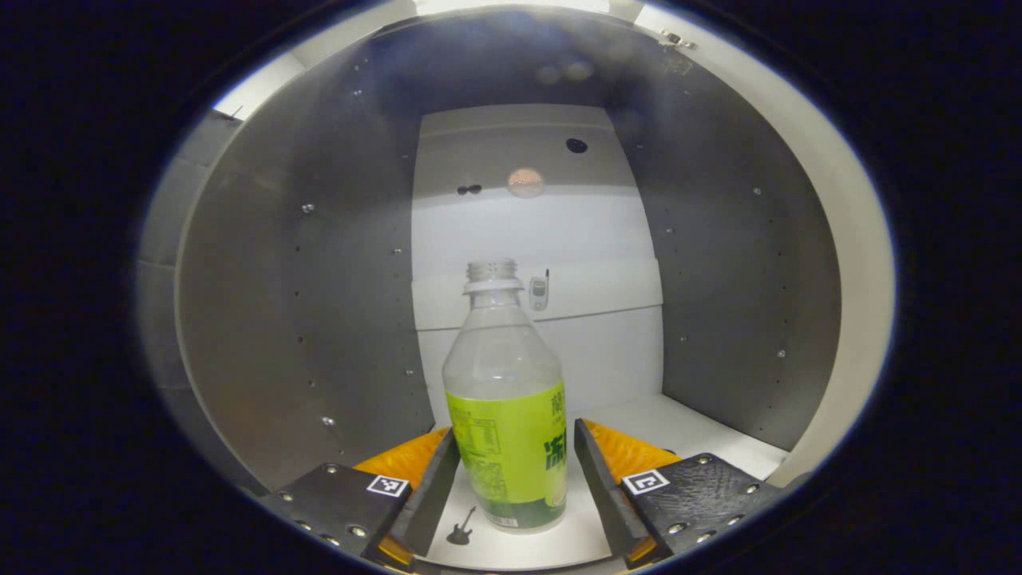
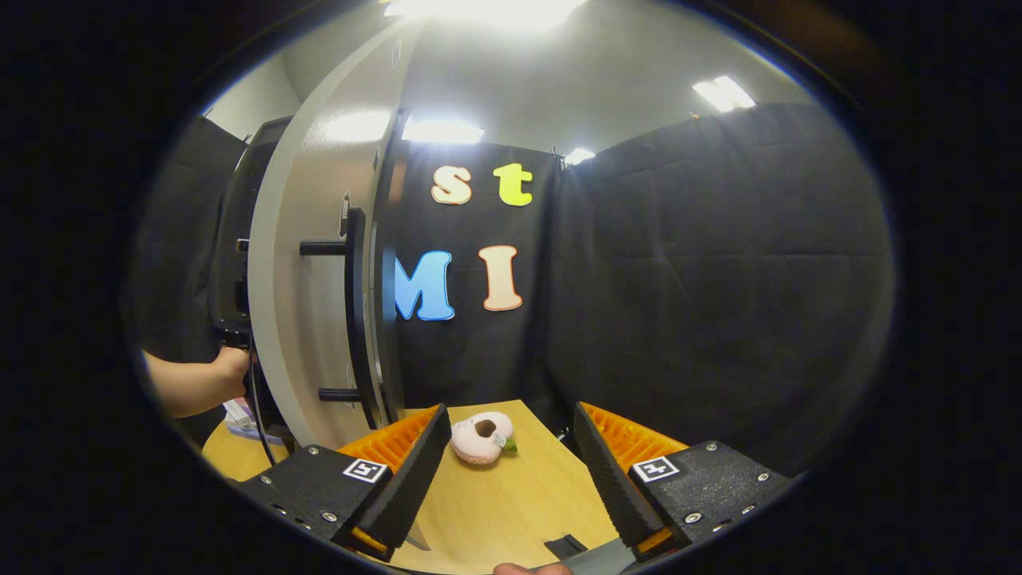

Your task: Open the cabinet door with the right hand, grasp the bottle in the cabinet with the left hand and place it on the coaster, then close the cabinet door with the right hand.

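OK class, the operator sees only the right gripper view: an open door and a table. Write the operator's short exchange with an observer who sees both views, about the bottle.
Operator: The door is open here. Where is the bottle?
Observer: In the left gripper view the bottle stands upright on the floor of the cabinet.
Operator: Is the left gripper on it?
Observer: The left gripper has one finger on either side of it, jaws open, not yet clamped.
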Demonstrator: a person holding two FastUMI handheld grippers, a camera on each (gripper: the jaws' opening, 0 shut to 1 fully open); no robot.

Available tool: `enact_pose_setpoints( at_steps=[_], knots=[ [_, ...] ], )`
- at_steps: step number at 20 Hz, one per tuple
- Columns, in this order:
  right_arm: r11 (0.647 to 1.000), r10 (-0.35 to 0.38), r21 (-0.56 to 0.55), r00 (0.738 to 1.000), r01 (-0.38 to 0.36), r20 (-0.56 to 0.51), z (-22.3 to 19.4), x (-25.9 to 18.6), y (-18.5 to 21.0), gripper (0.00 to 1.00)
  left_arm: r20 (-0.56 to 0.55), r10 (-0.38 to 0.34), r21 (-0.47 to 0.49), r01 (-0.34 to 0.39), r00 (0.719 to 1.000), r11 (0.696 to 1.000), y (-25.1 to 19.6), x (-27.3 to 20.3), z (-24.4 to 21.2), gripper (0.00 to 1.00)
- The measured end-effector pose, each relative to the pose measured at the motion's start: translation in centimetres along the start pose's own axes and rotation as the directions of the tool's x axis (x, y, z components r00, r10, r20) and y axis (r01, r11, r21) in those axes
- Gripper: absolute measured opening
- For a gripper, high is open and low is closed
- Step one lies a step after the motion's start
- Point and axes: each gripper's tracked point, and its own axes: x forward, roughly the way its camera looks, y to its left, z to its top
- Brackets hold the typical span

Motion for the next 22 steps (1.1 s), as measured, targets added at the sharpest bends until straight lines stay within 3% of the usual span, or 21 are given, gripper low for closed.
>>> enact_pose_setpoints(
  at_steps=[1,3,5,6,8,9,11,22],
  knots=[
    [1.000,-0.006,0.003,1.000,0.006,-0.001,-0.1,0.0,0.2,0.96,-0.002,-0.007,0.003,0.007,1.000,1.000,-0.1,-0.1,-0.1,0.75],
    [1.000,-0.008,0.009,1.000,0.008,-0.003,-0.4,0.0,0.6,0.95,0.003,-0.019,-0.007,0.019,1.000,1.000,-0.3,0.0,0.0,0.68],
    [1.000,0.001,0.013,1.000,-0.001,-0.009,-0.9,0.1,1.0,0.95,0.010,-0.015,-0.006,0.015,1.000,1.000,-0.2,0.0,0.1,0.68],
    [1.000,0.011,0.020,1.000,-0.011,-0.008,-1.1,0.0,1.2,0.95,0.017,-0.018,-0.010,0.018,1.000,1.000,-0.3,0.0,0.3,0.72],
    [0.999,0.036,0.031,0.999,-0.036,-0.005,-1.3,0.1,1.4,0.95,0.025,-0.013,-0.018,0.013,1.000,1.000,-0.2,0.0,0.5,0.72],
    [0.998,0.050,0.032,0.999,-0.050,0.000,-1.2,0.2,1.2,0.95,0.029,-0.004,-0.021,0.004,1.000,1.000,-0.2,0.1,0.6,0.68],
    [0.997,0.078,0.024,0.996,-0.079,0.034,-0.5,0.1,0.7,0.95,0.039,0.008,-0.021,-0.007,0.999,1.000,0.0,0.2,0.7,0.72],
    [0.962,0.267,0.051,0.964,-0.267,0.007,-2.1,-0.2,-3.3,0.95,0.113,0.139,0.014,-0.142,0.984,0.990,-0.1,-2.0,1.7,0.72]
  ],
)
